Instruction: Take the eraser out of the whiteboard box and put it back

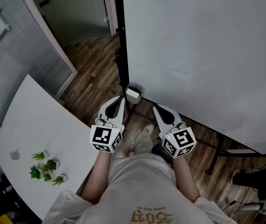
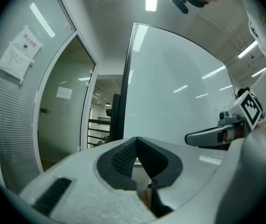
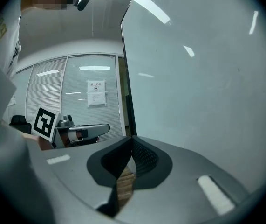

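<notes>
A small dark box (image 1: pixel 136 86) hangs at the lower left corner of the big whiteboard (image 1: pixel 202 55). A pale block, which looks like the eraser (image 1: pixel 133 94), sits inside it. My left gripper (image 1: pixel 120 99) is shut and empty, its tip just left of the box and a little below it. My right gripper (image 1: pixel 155 107) is also shut and empty, to the box's lower right. In the left gripper view the jaws (image 2: pixel 136 139) meet with nothing between them and the right gripper (image 2: pixel 216 135) shows beside them. The right gripper view shows its jaws (image 3: pixel 132 138) closed the same way.
A white table (image 1: pixel 39 120) with small green plants (image 1: pixel 46 168) stands at the left. The whiteboard's black frame post (image 1: pixel 121 41) runs up beside the box. Behind it are a glass partition with blinds (image 1: pixel 11 45) and wooden floor (image 1: pixel 93 69). The person's shoe (image 1: pixel 144 132) is below the grippers.
</notes>
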`<state>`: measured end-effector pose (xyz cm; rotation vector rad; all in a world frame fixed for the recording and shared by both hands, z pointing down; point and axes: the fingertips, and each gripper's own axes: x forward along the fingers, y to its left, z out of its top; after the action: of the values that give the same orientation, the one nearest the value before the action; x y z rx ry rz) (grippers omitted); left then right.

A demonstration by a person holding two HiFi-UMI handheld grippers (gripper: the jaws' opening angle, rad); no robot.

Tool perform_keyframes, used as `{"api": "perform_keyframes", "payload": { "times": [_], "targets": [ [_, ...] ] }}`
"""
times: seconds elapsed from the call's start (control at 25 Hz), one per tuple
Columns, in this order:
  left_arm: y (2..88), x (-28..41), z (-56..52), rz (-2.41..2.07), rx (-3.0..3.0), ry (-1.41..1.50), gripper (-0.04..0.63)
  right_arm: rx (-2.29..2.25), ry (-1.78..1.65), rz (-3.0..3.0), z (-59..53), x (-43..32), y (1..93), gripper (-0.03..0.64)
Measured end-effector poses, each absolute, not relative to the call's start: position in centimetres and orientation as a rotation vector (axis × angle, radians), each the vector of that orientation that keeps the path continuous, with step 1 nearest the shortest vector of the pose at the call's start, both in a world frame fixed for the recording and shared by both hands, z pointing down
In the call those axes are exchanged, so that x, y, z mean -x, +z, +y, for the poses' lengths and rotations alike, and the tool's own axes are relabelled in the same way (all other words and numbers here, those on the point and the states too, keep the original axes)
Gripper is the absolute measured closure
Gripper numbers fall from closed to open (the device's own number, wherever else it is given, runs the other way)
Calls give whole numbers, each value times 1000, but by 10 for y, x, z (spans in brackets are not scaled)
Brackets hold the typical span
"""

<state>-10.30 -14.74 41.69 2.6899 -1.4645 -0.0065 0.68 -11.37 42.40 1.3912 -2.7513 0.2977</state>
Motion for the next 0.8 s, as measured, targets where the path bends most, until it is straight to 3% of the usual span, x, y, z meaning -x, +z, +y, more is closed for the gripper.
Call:
{"api": "perform_keyframes", "payload": {
  "times": [0.8],
  "targets": [
    [423, 109, -149, -1477, -2666, 25, 597, -1391, 298, -2708, -112, -8, 429, 606]
  ]
}}
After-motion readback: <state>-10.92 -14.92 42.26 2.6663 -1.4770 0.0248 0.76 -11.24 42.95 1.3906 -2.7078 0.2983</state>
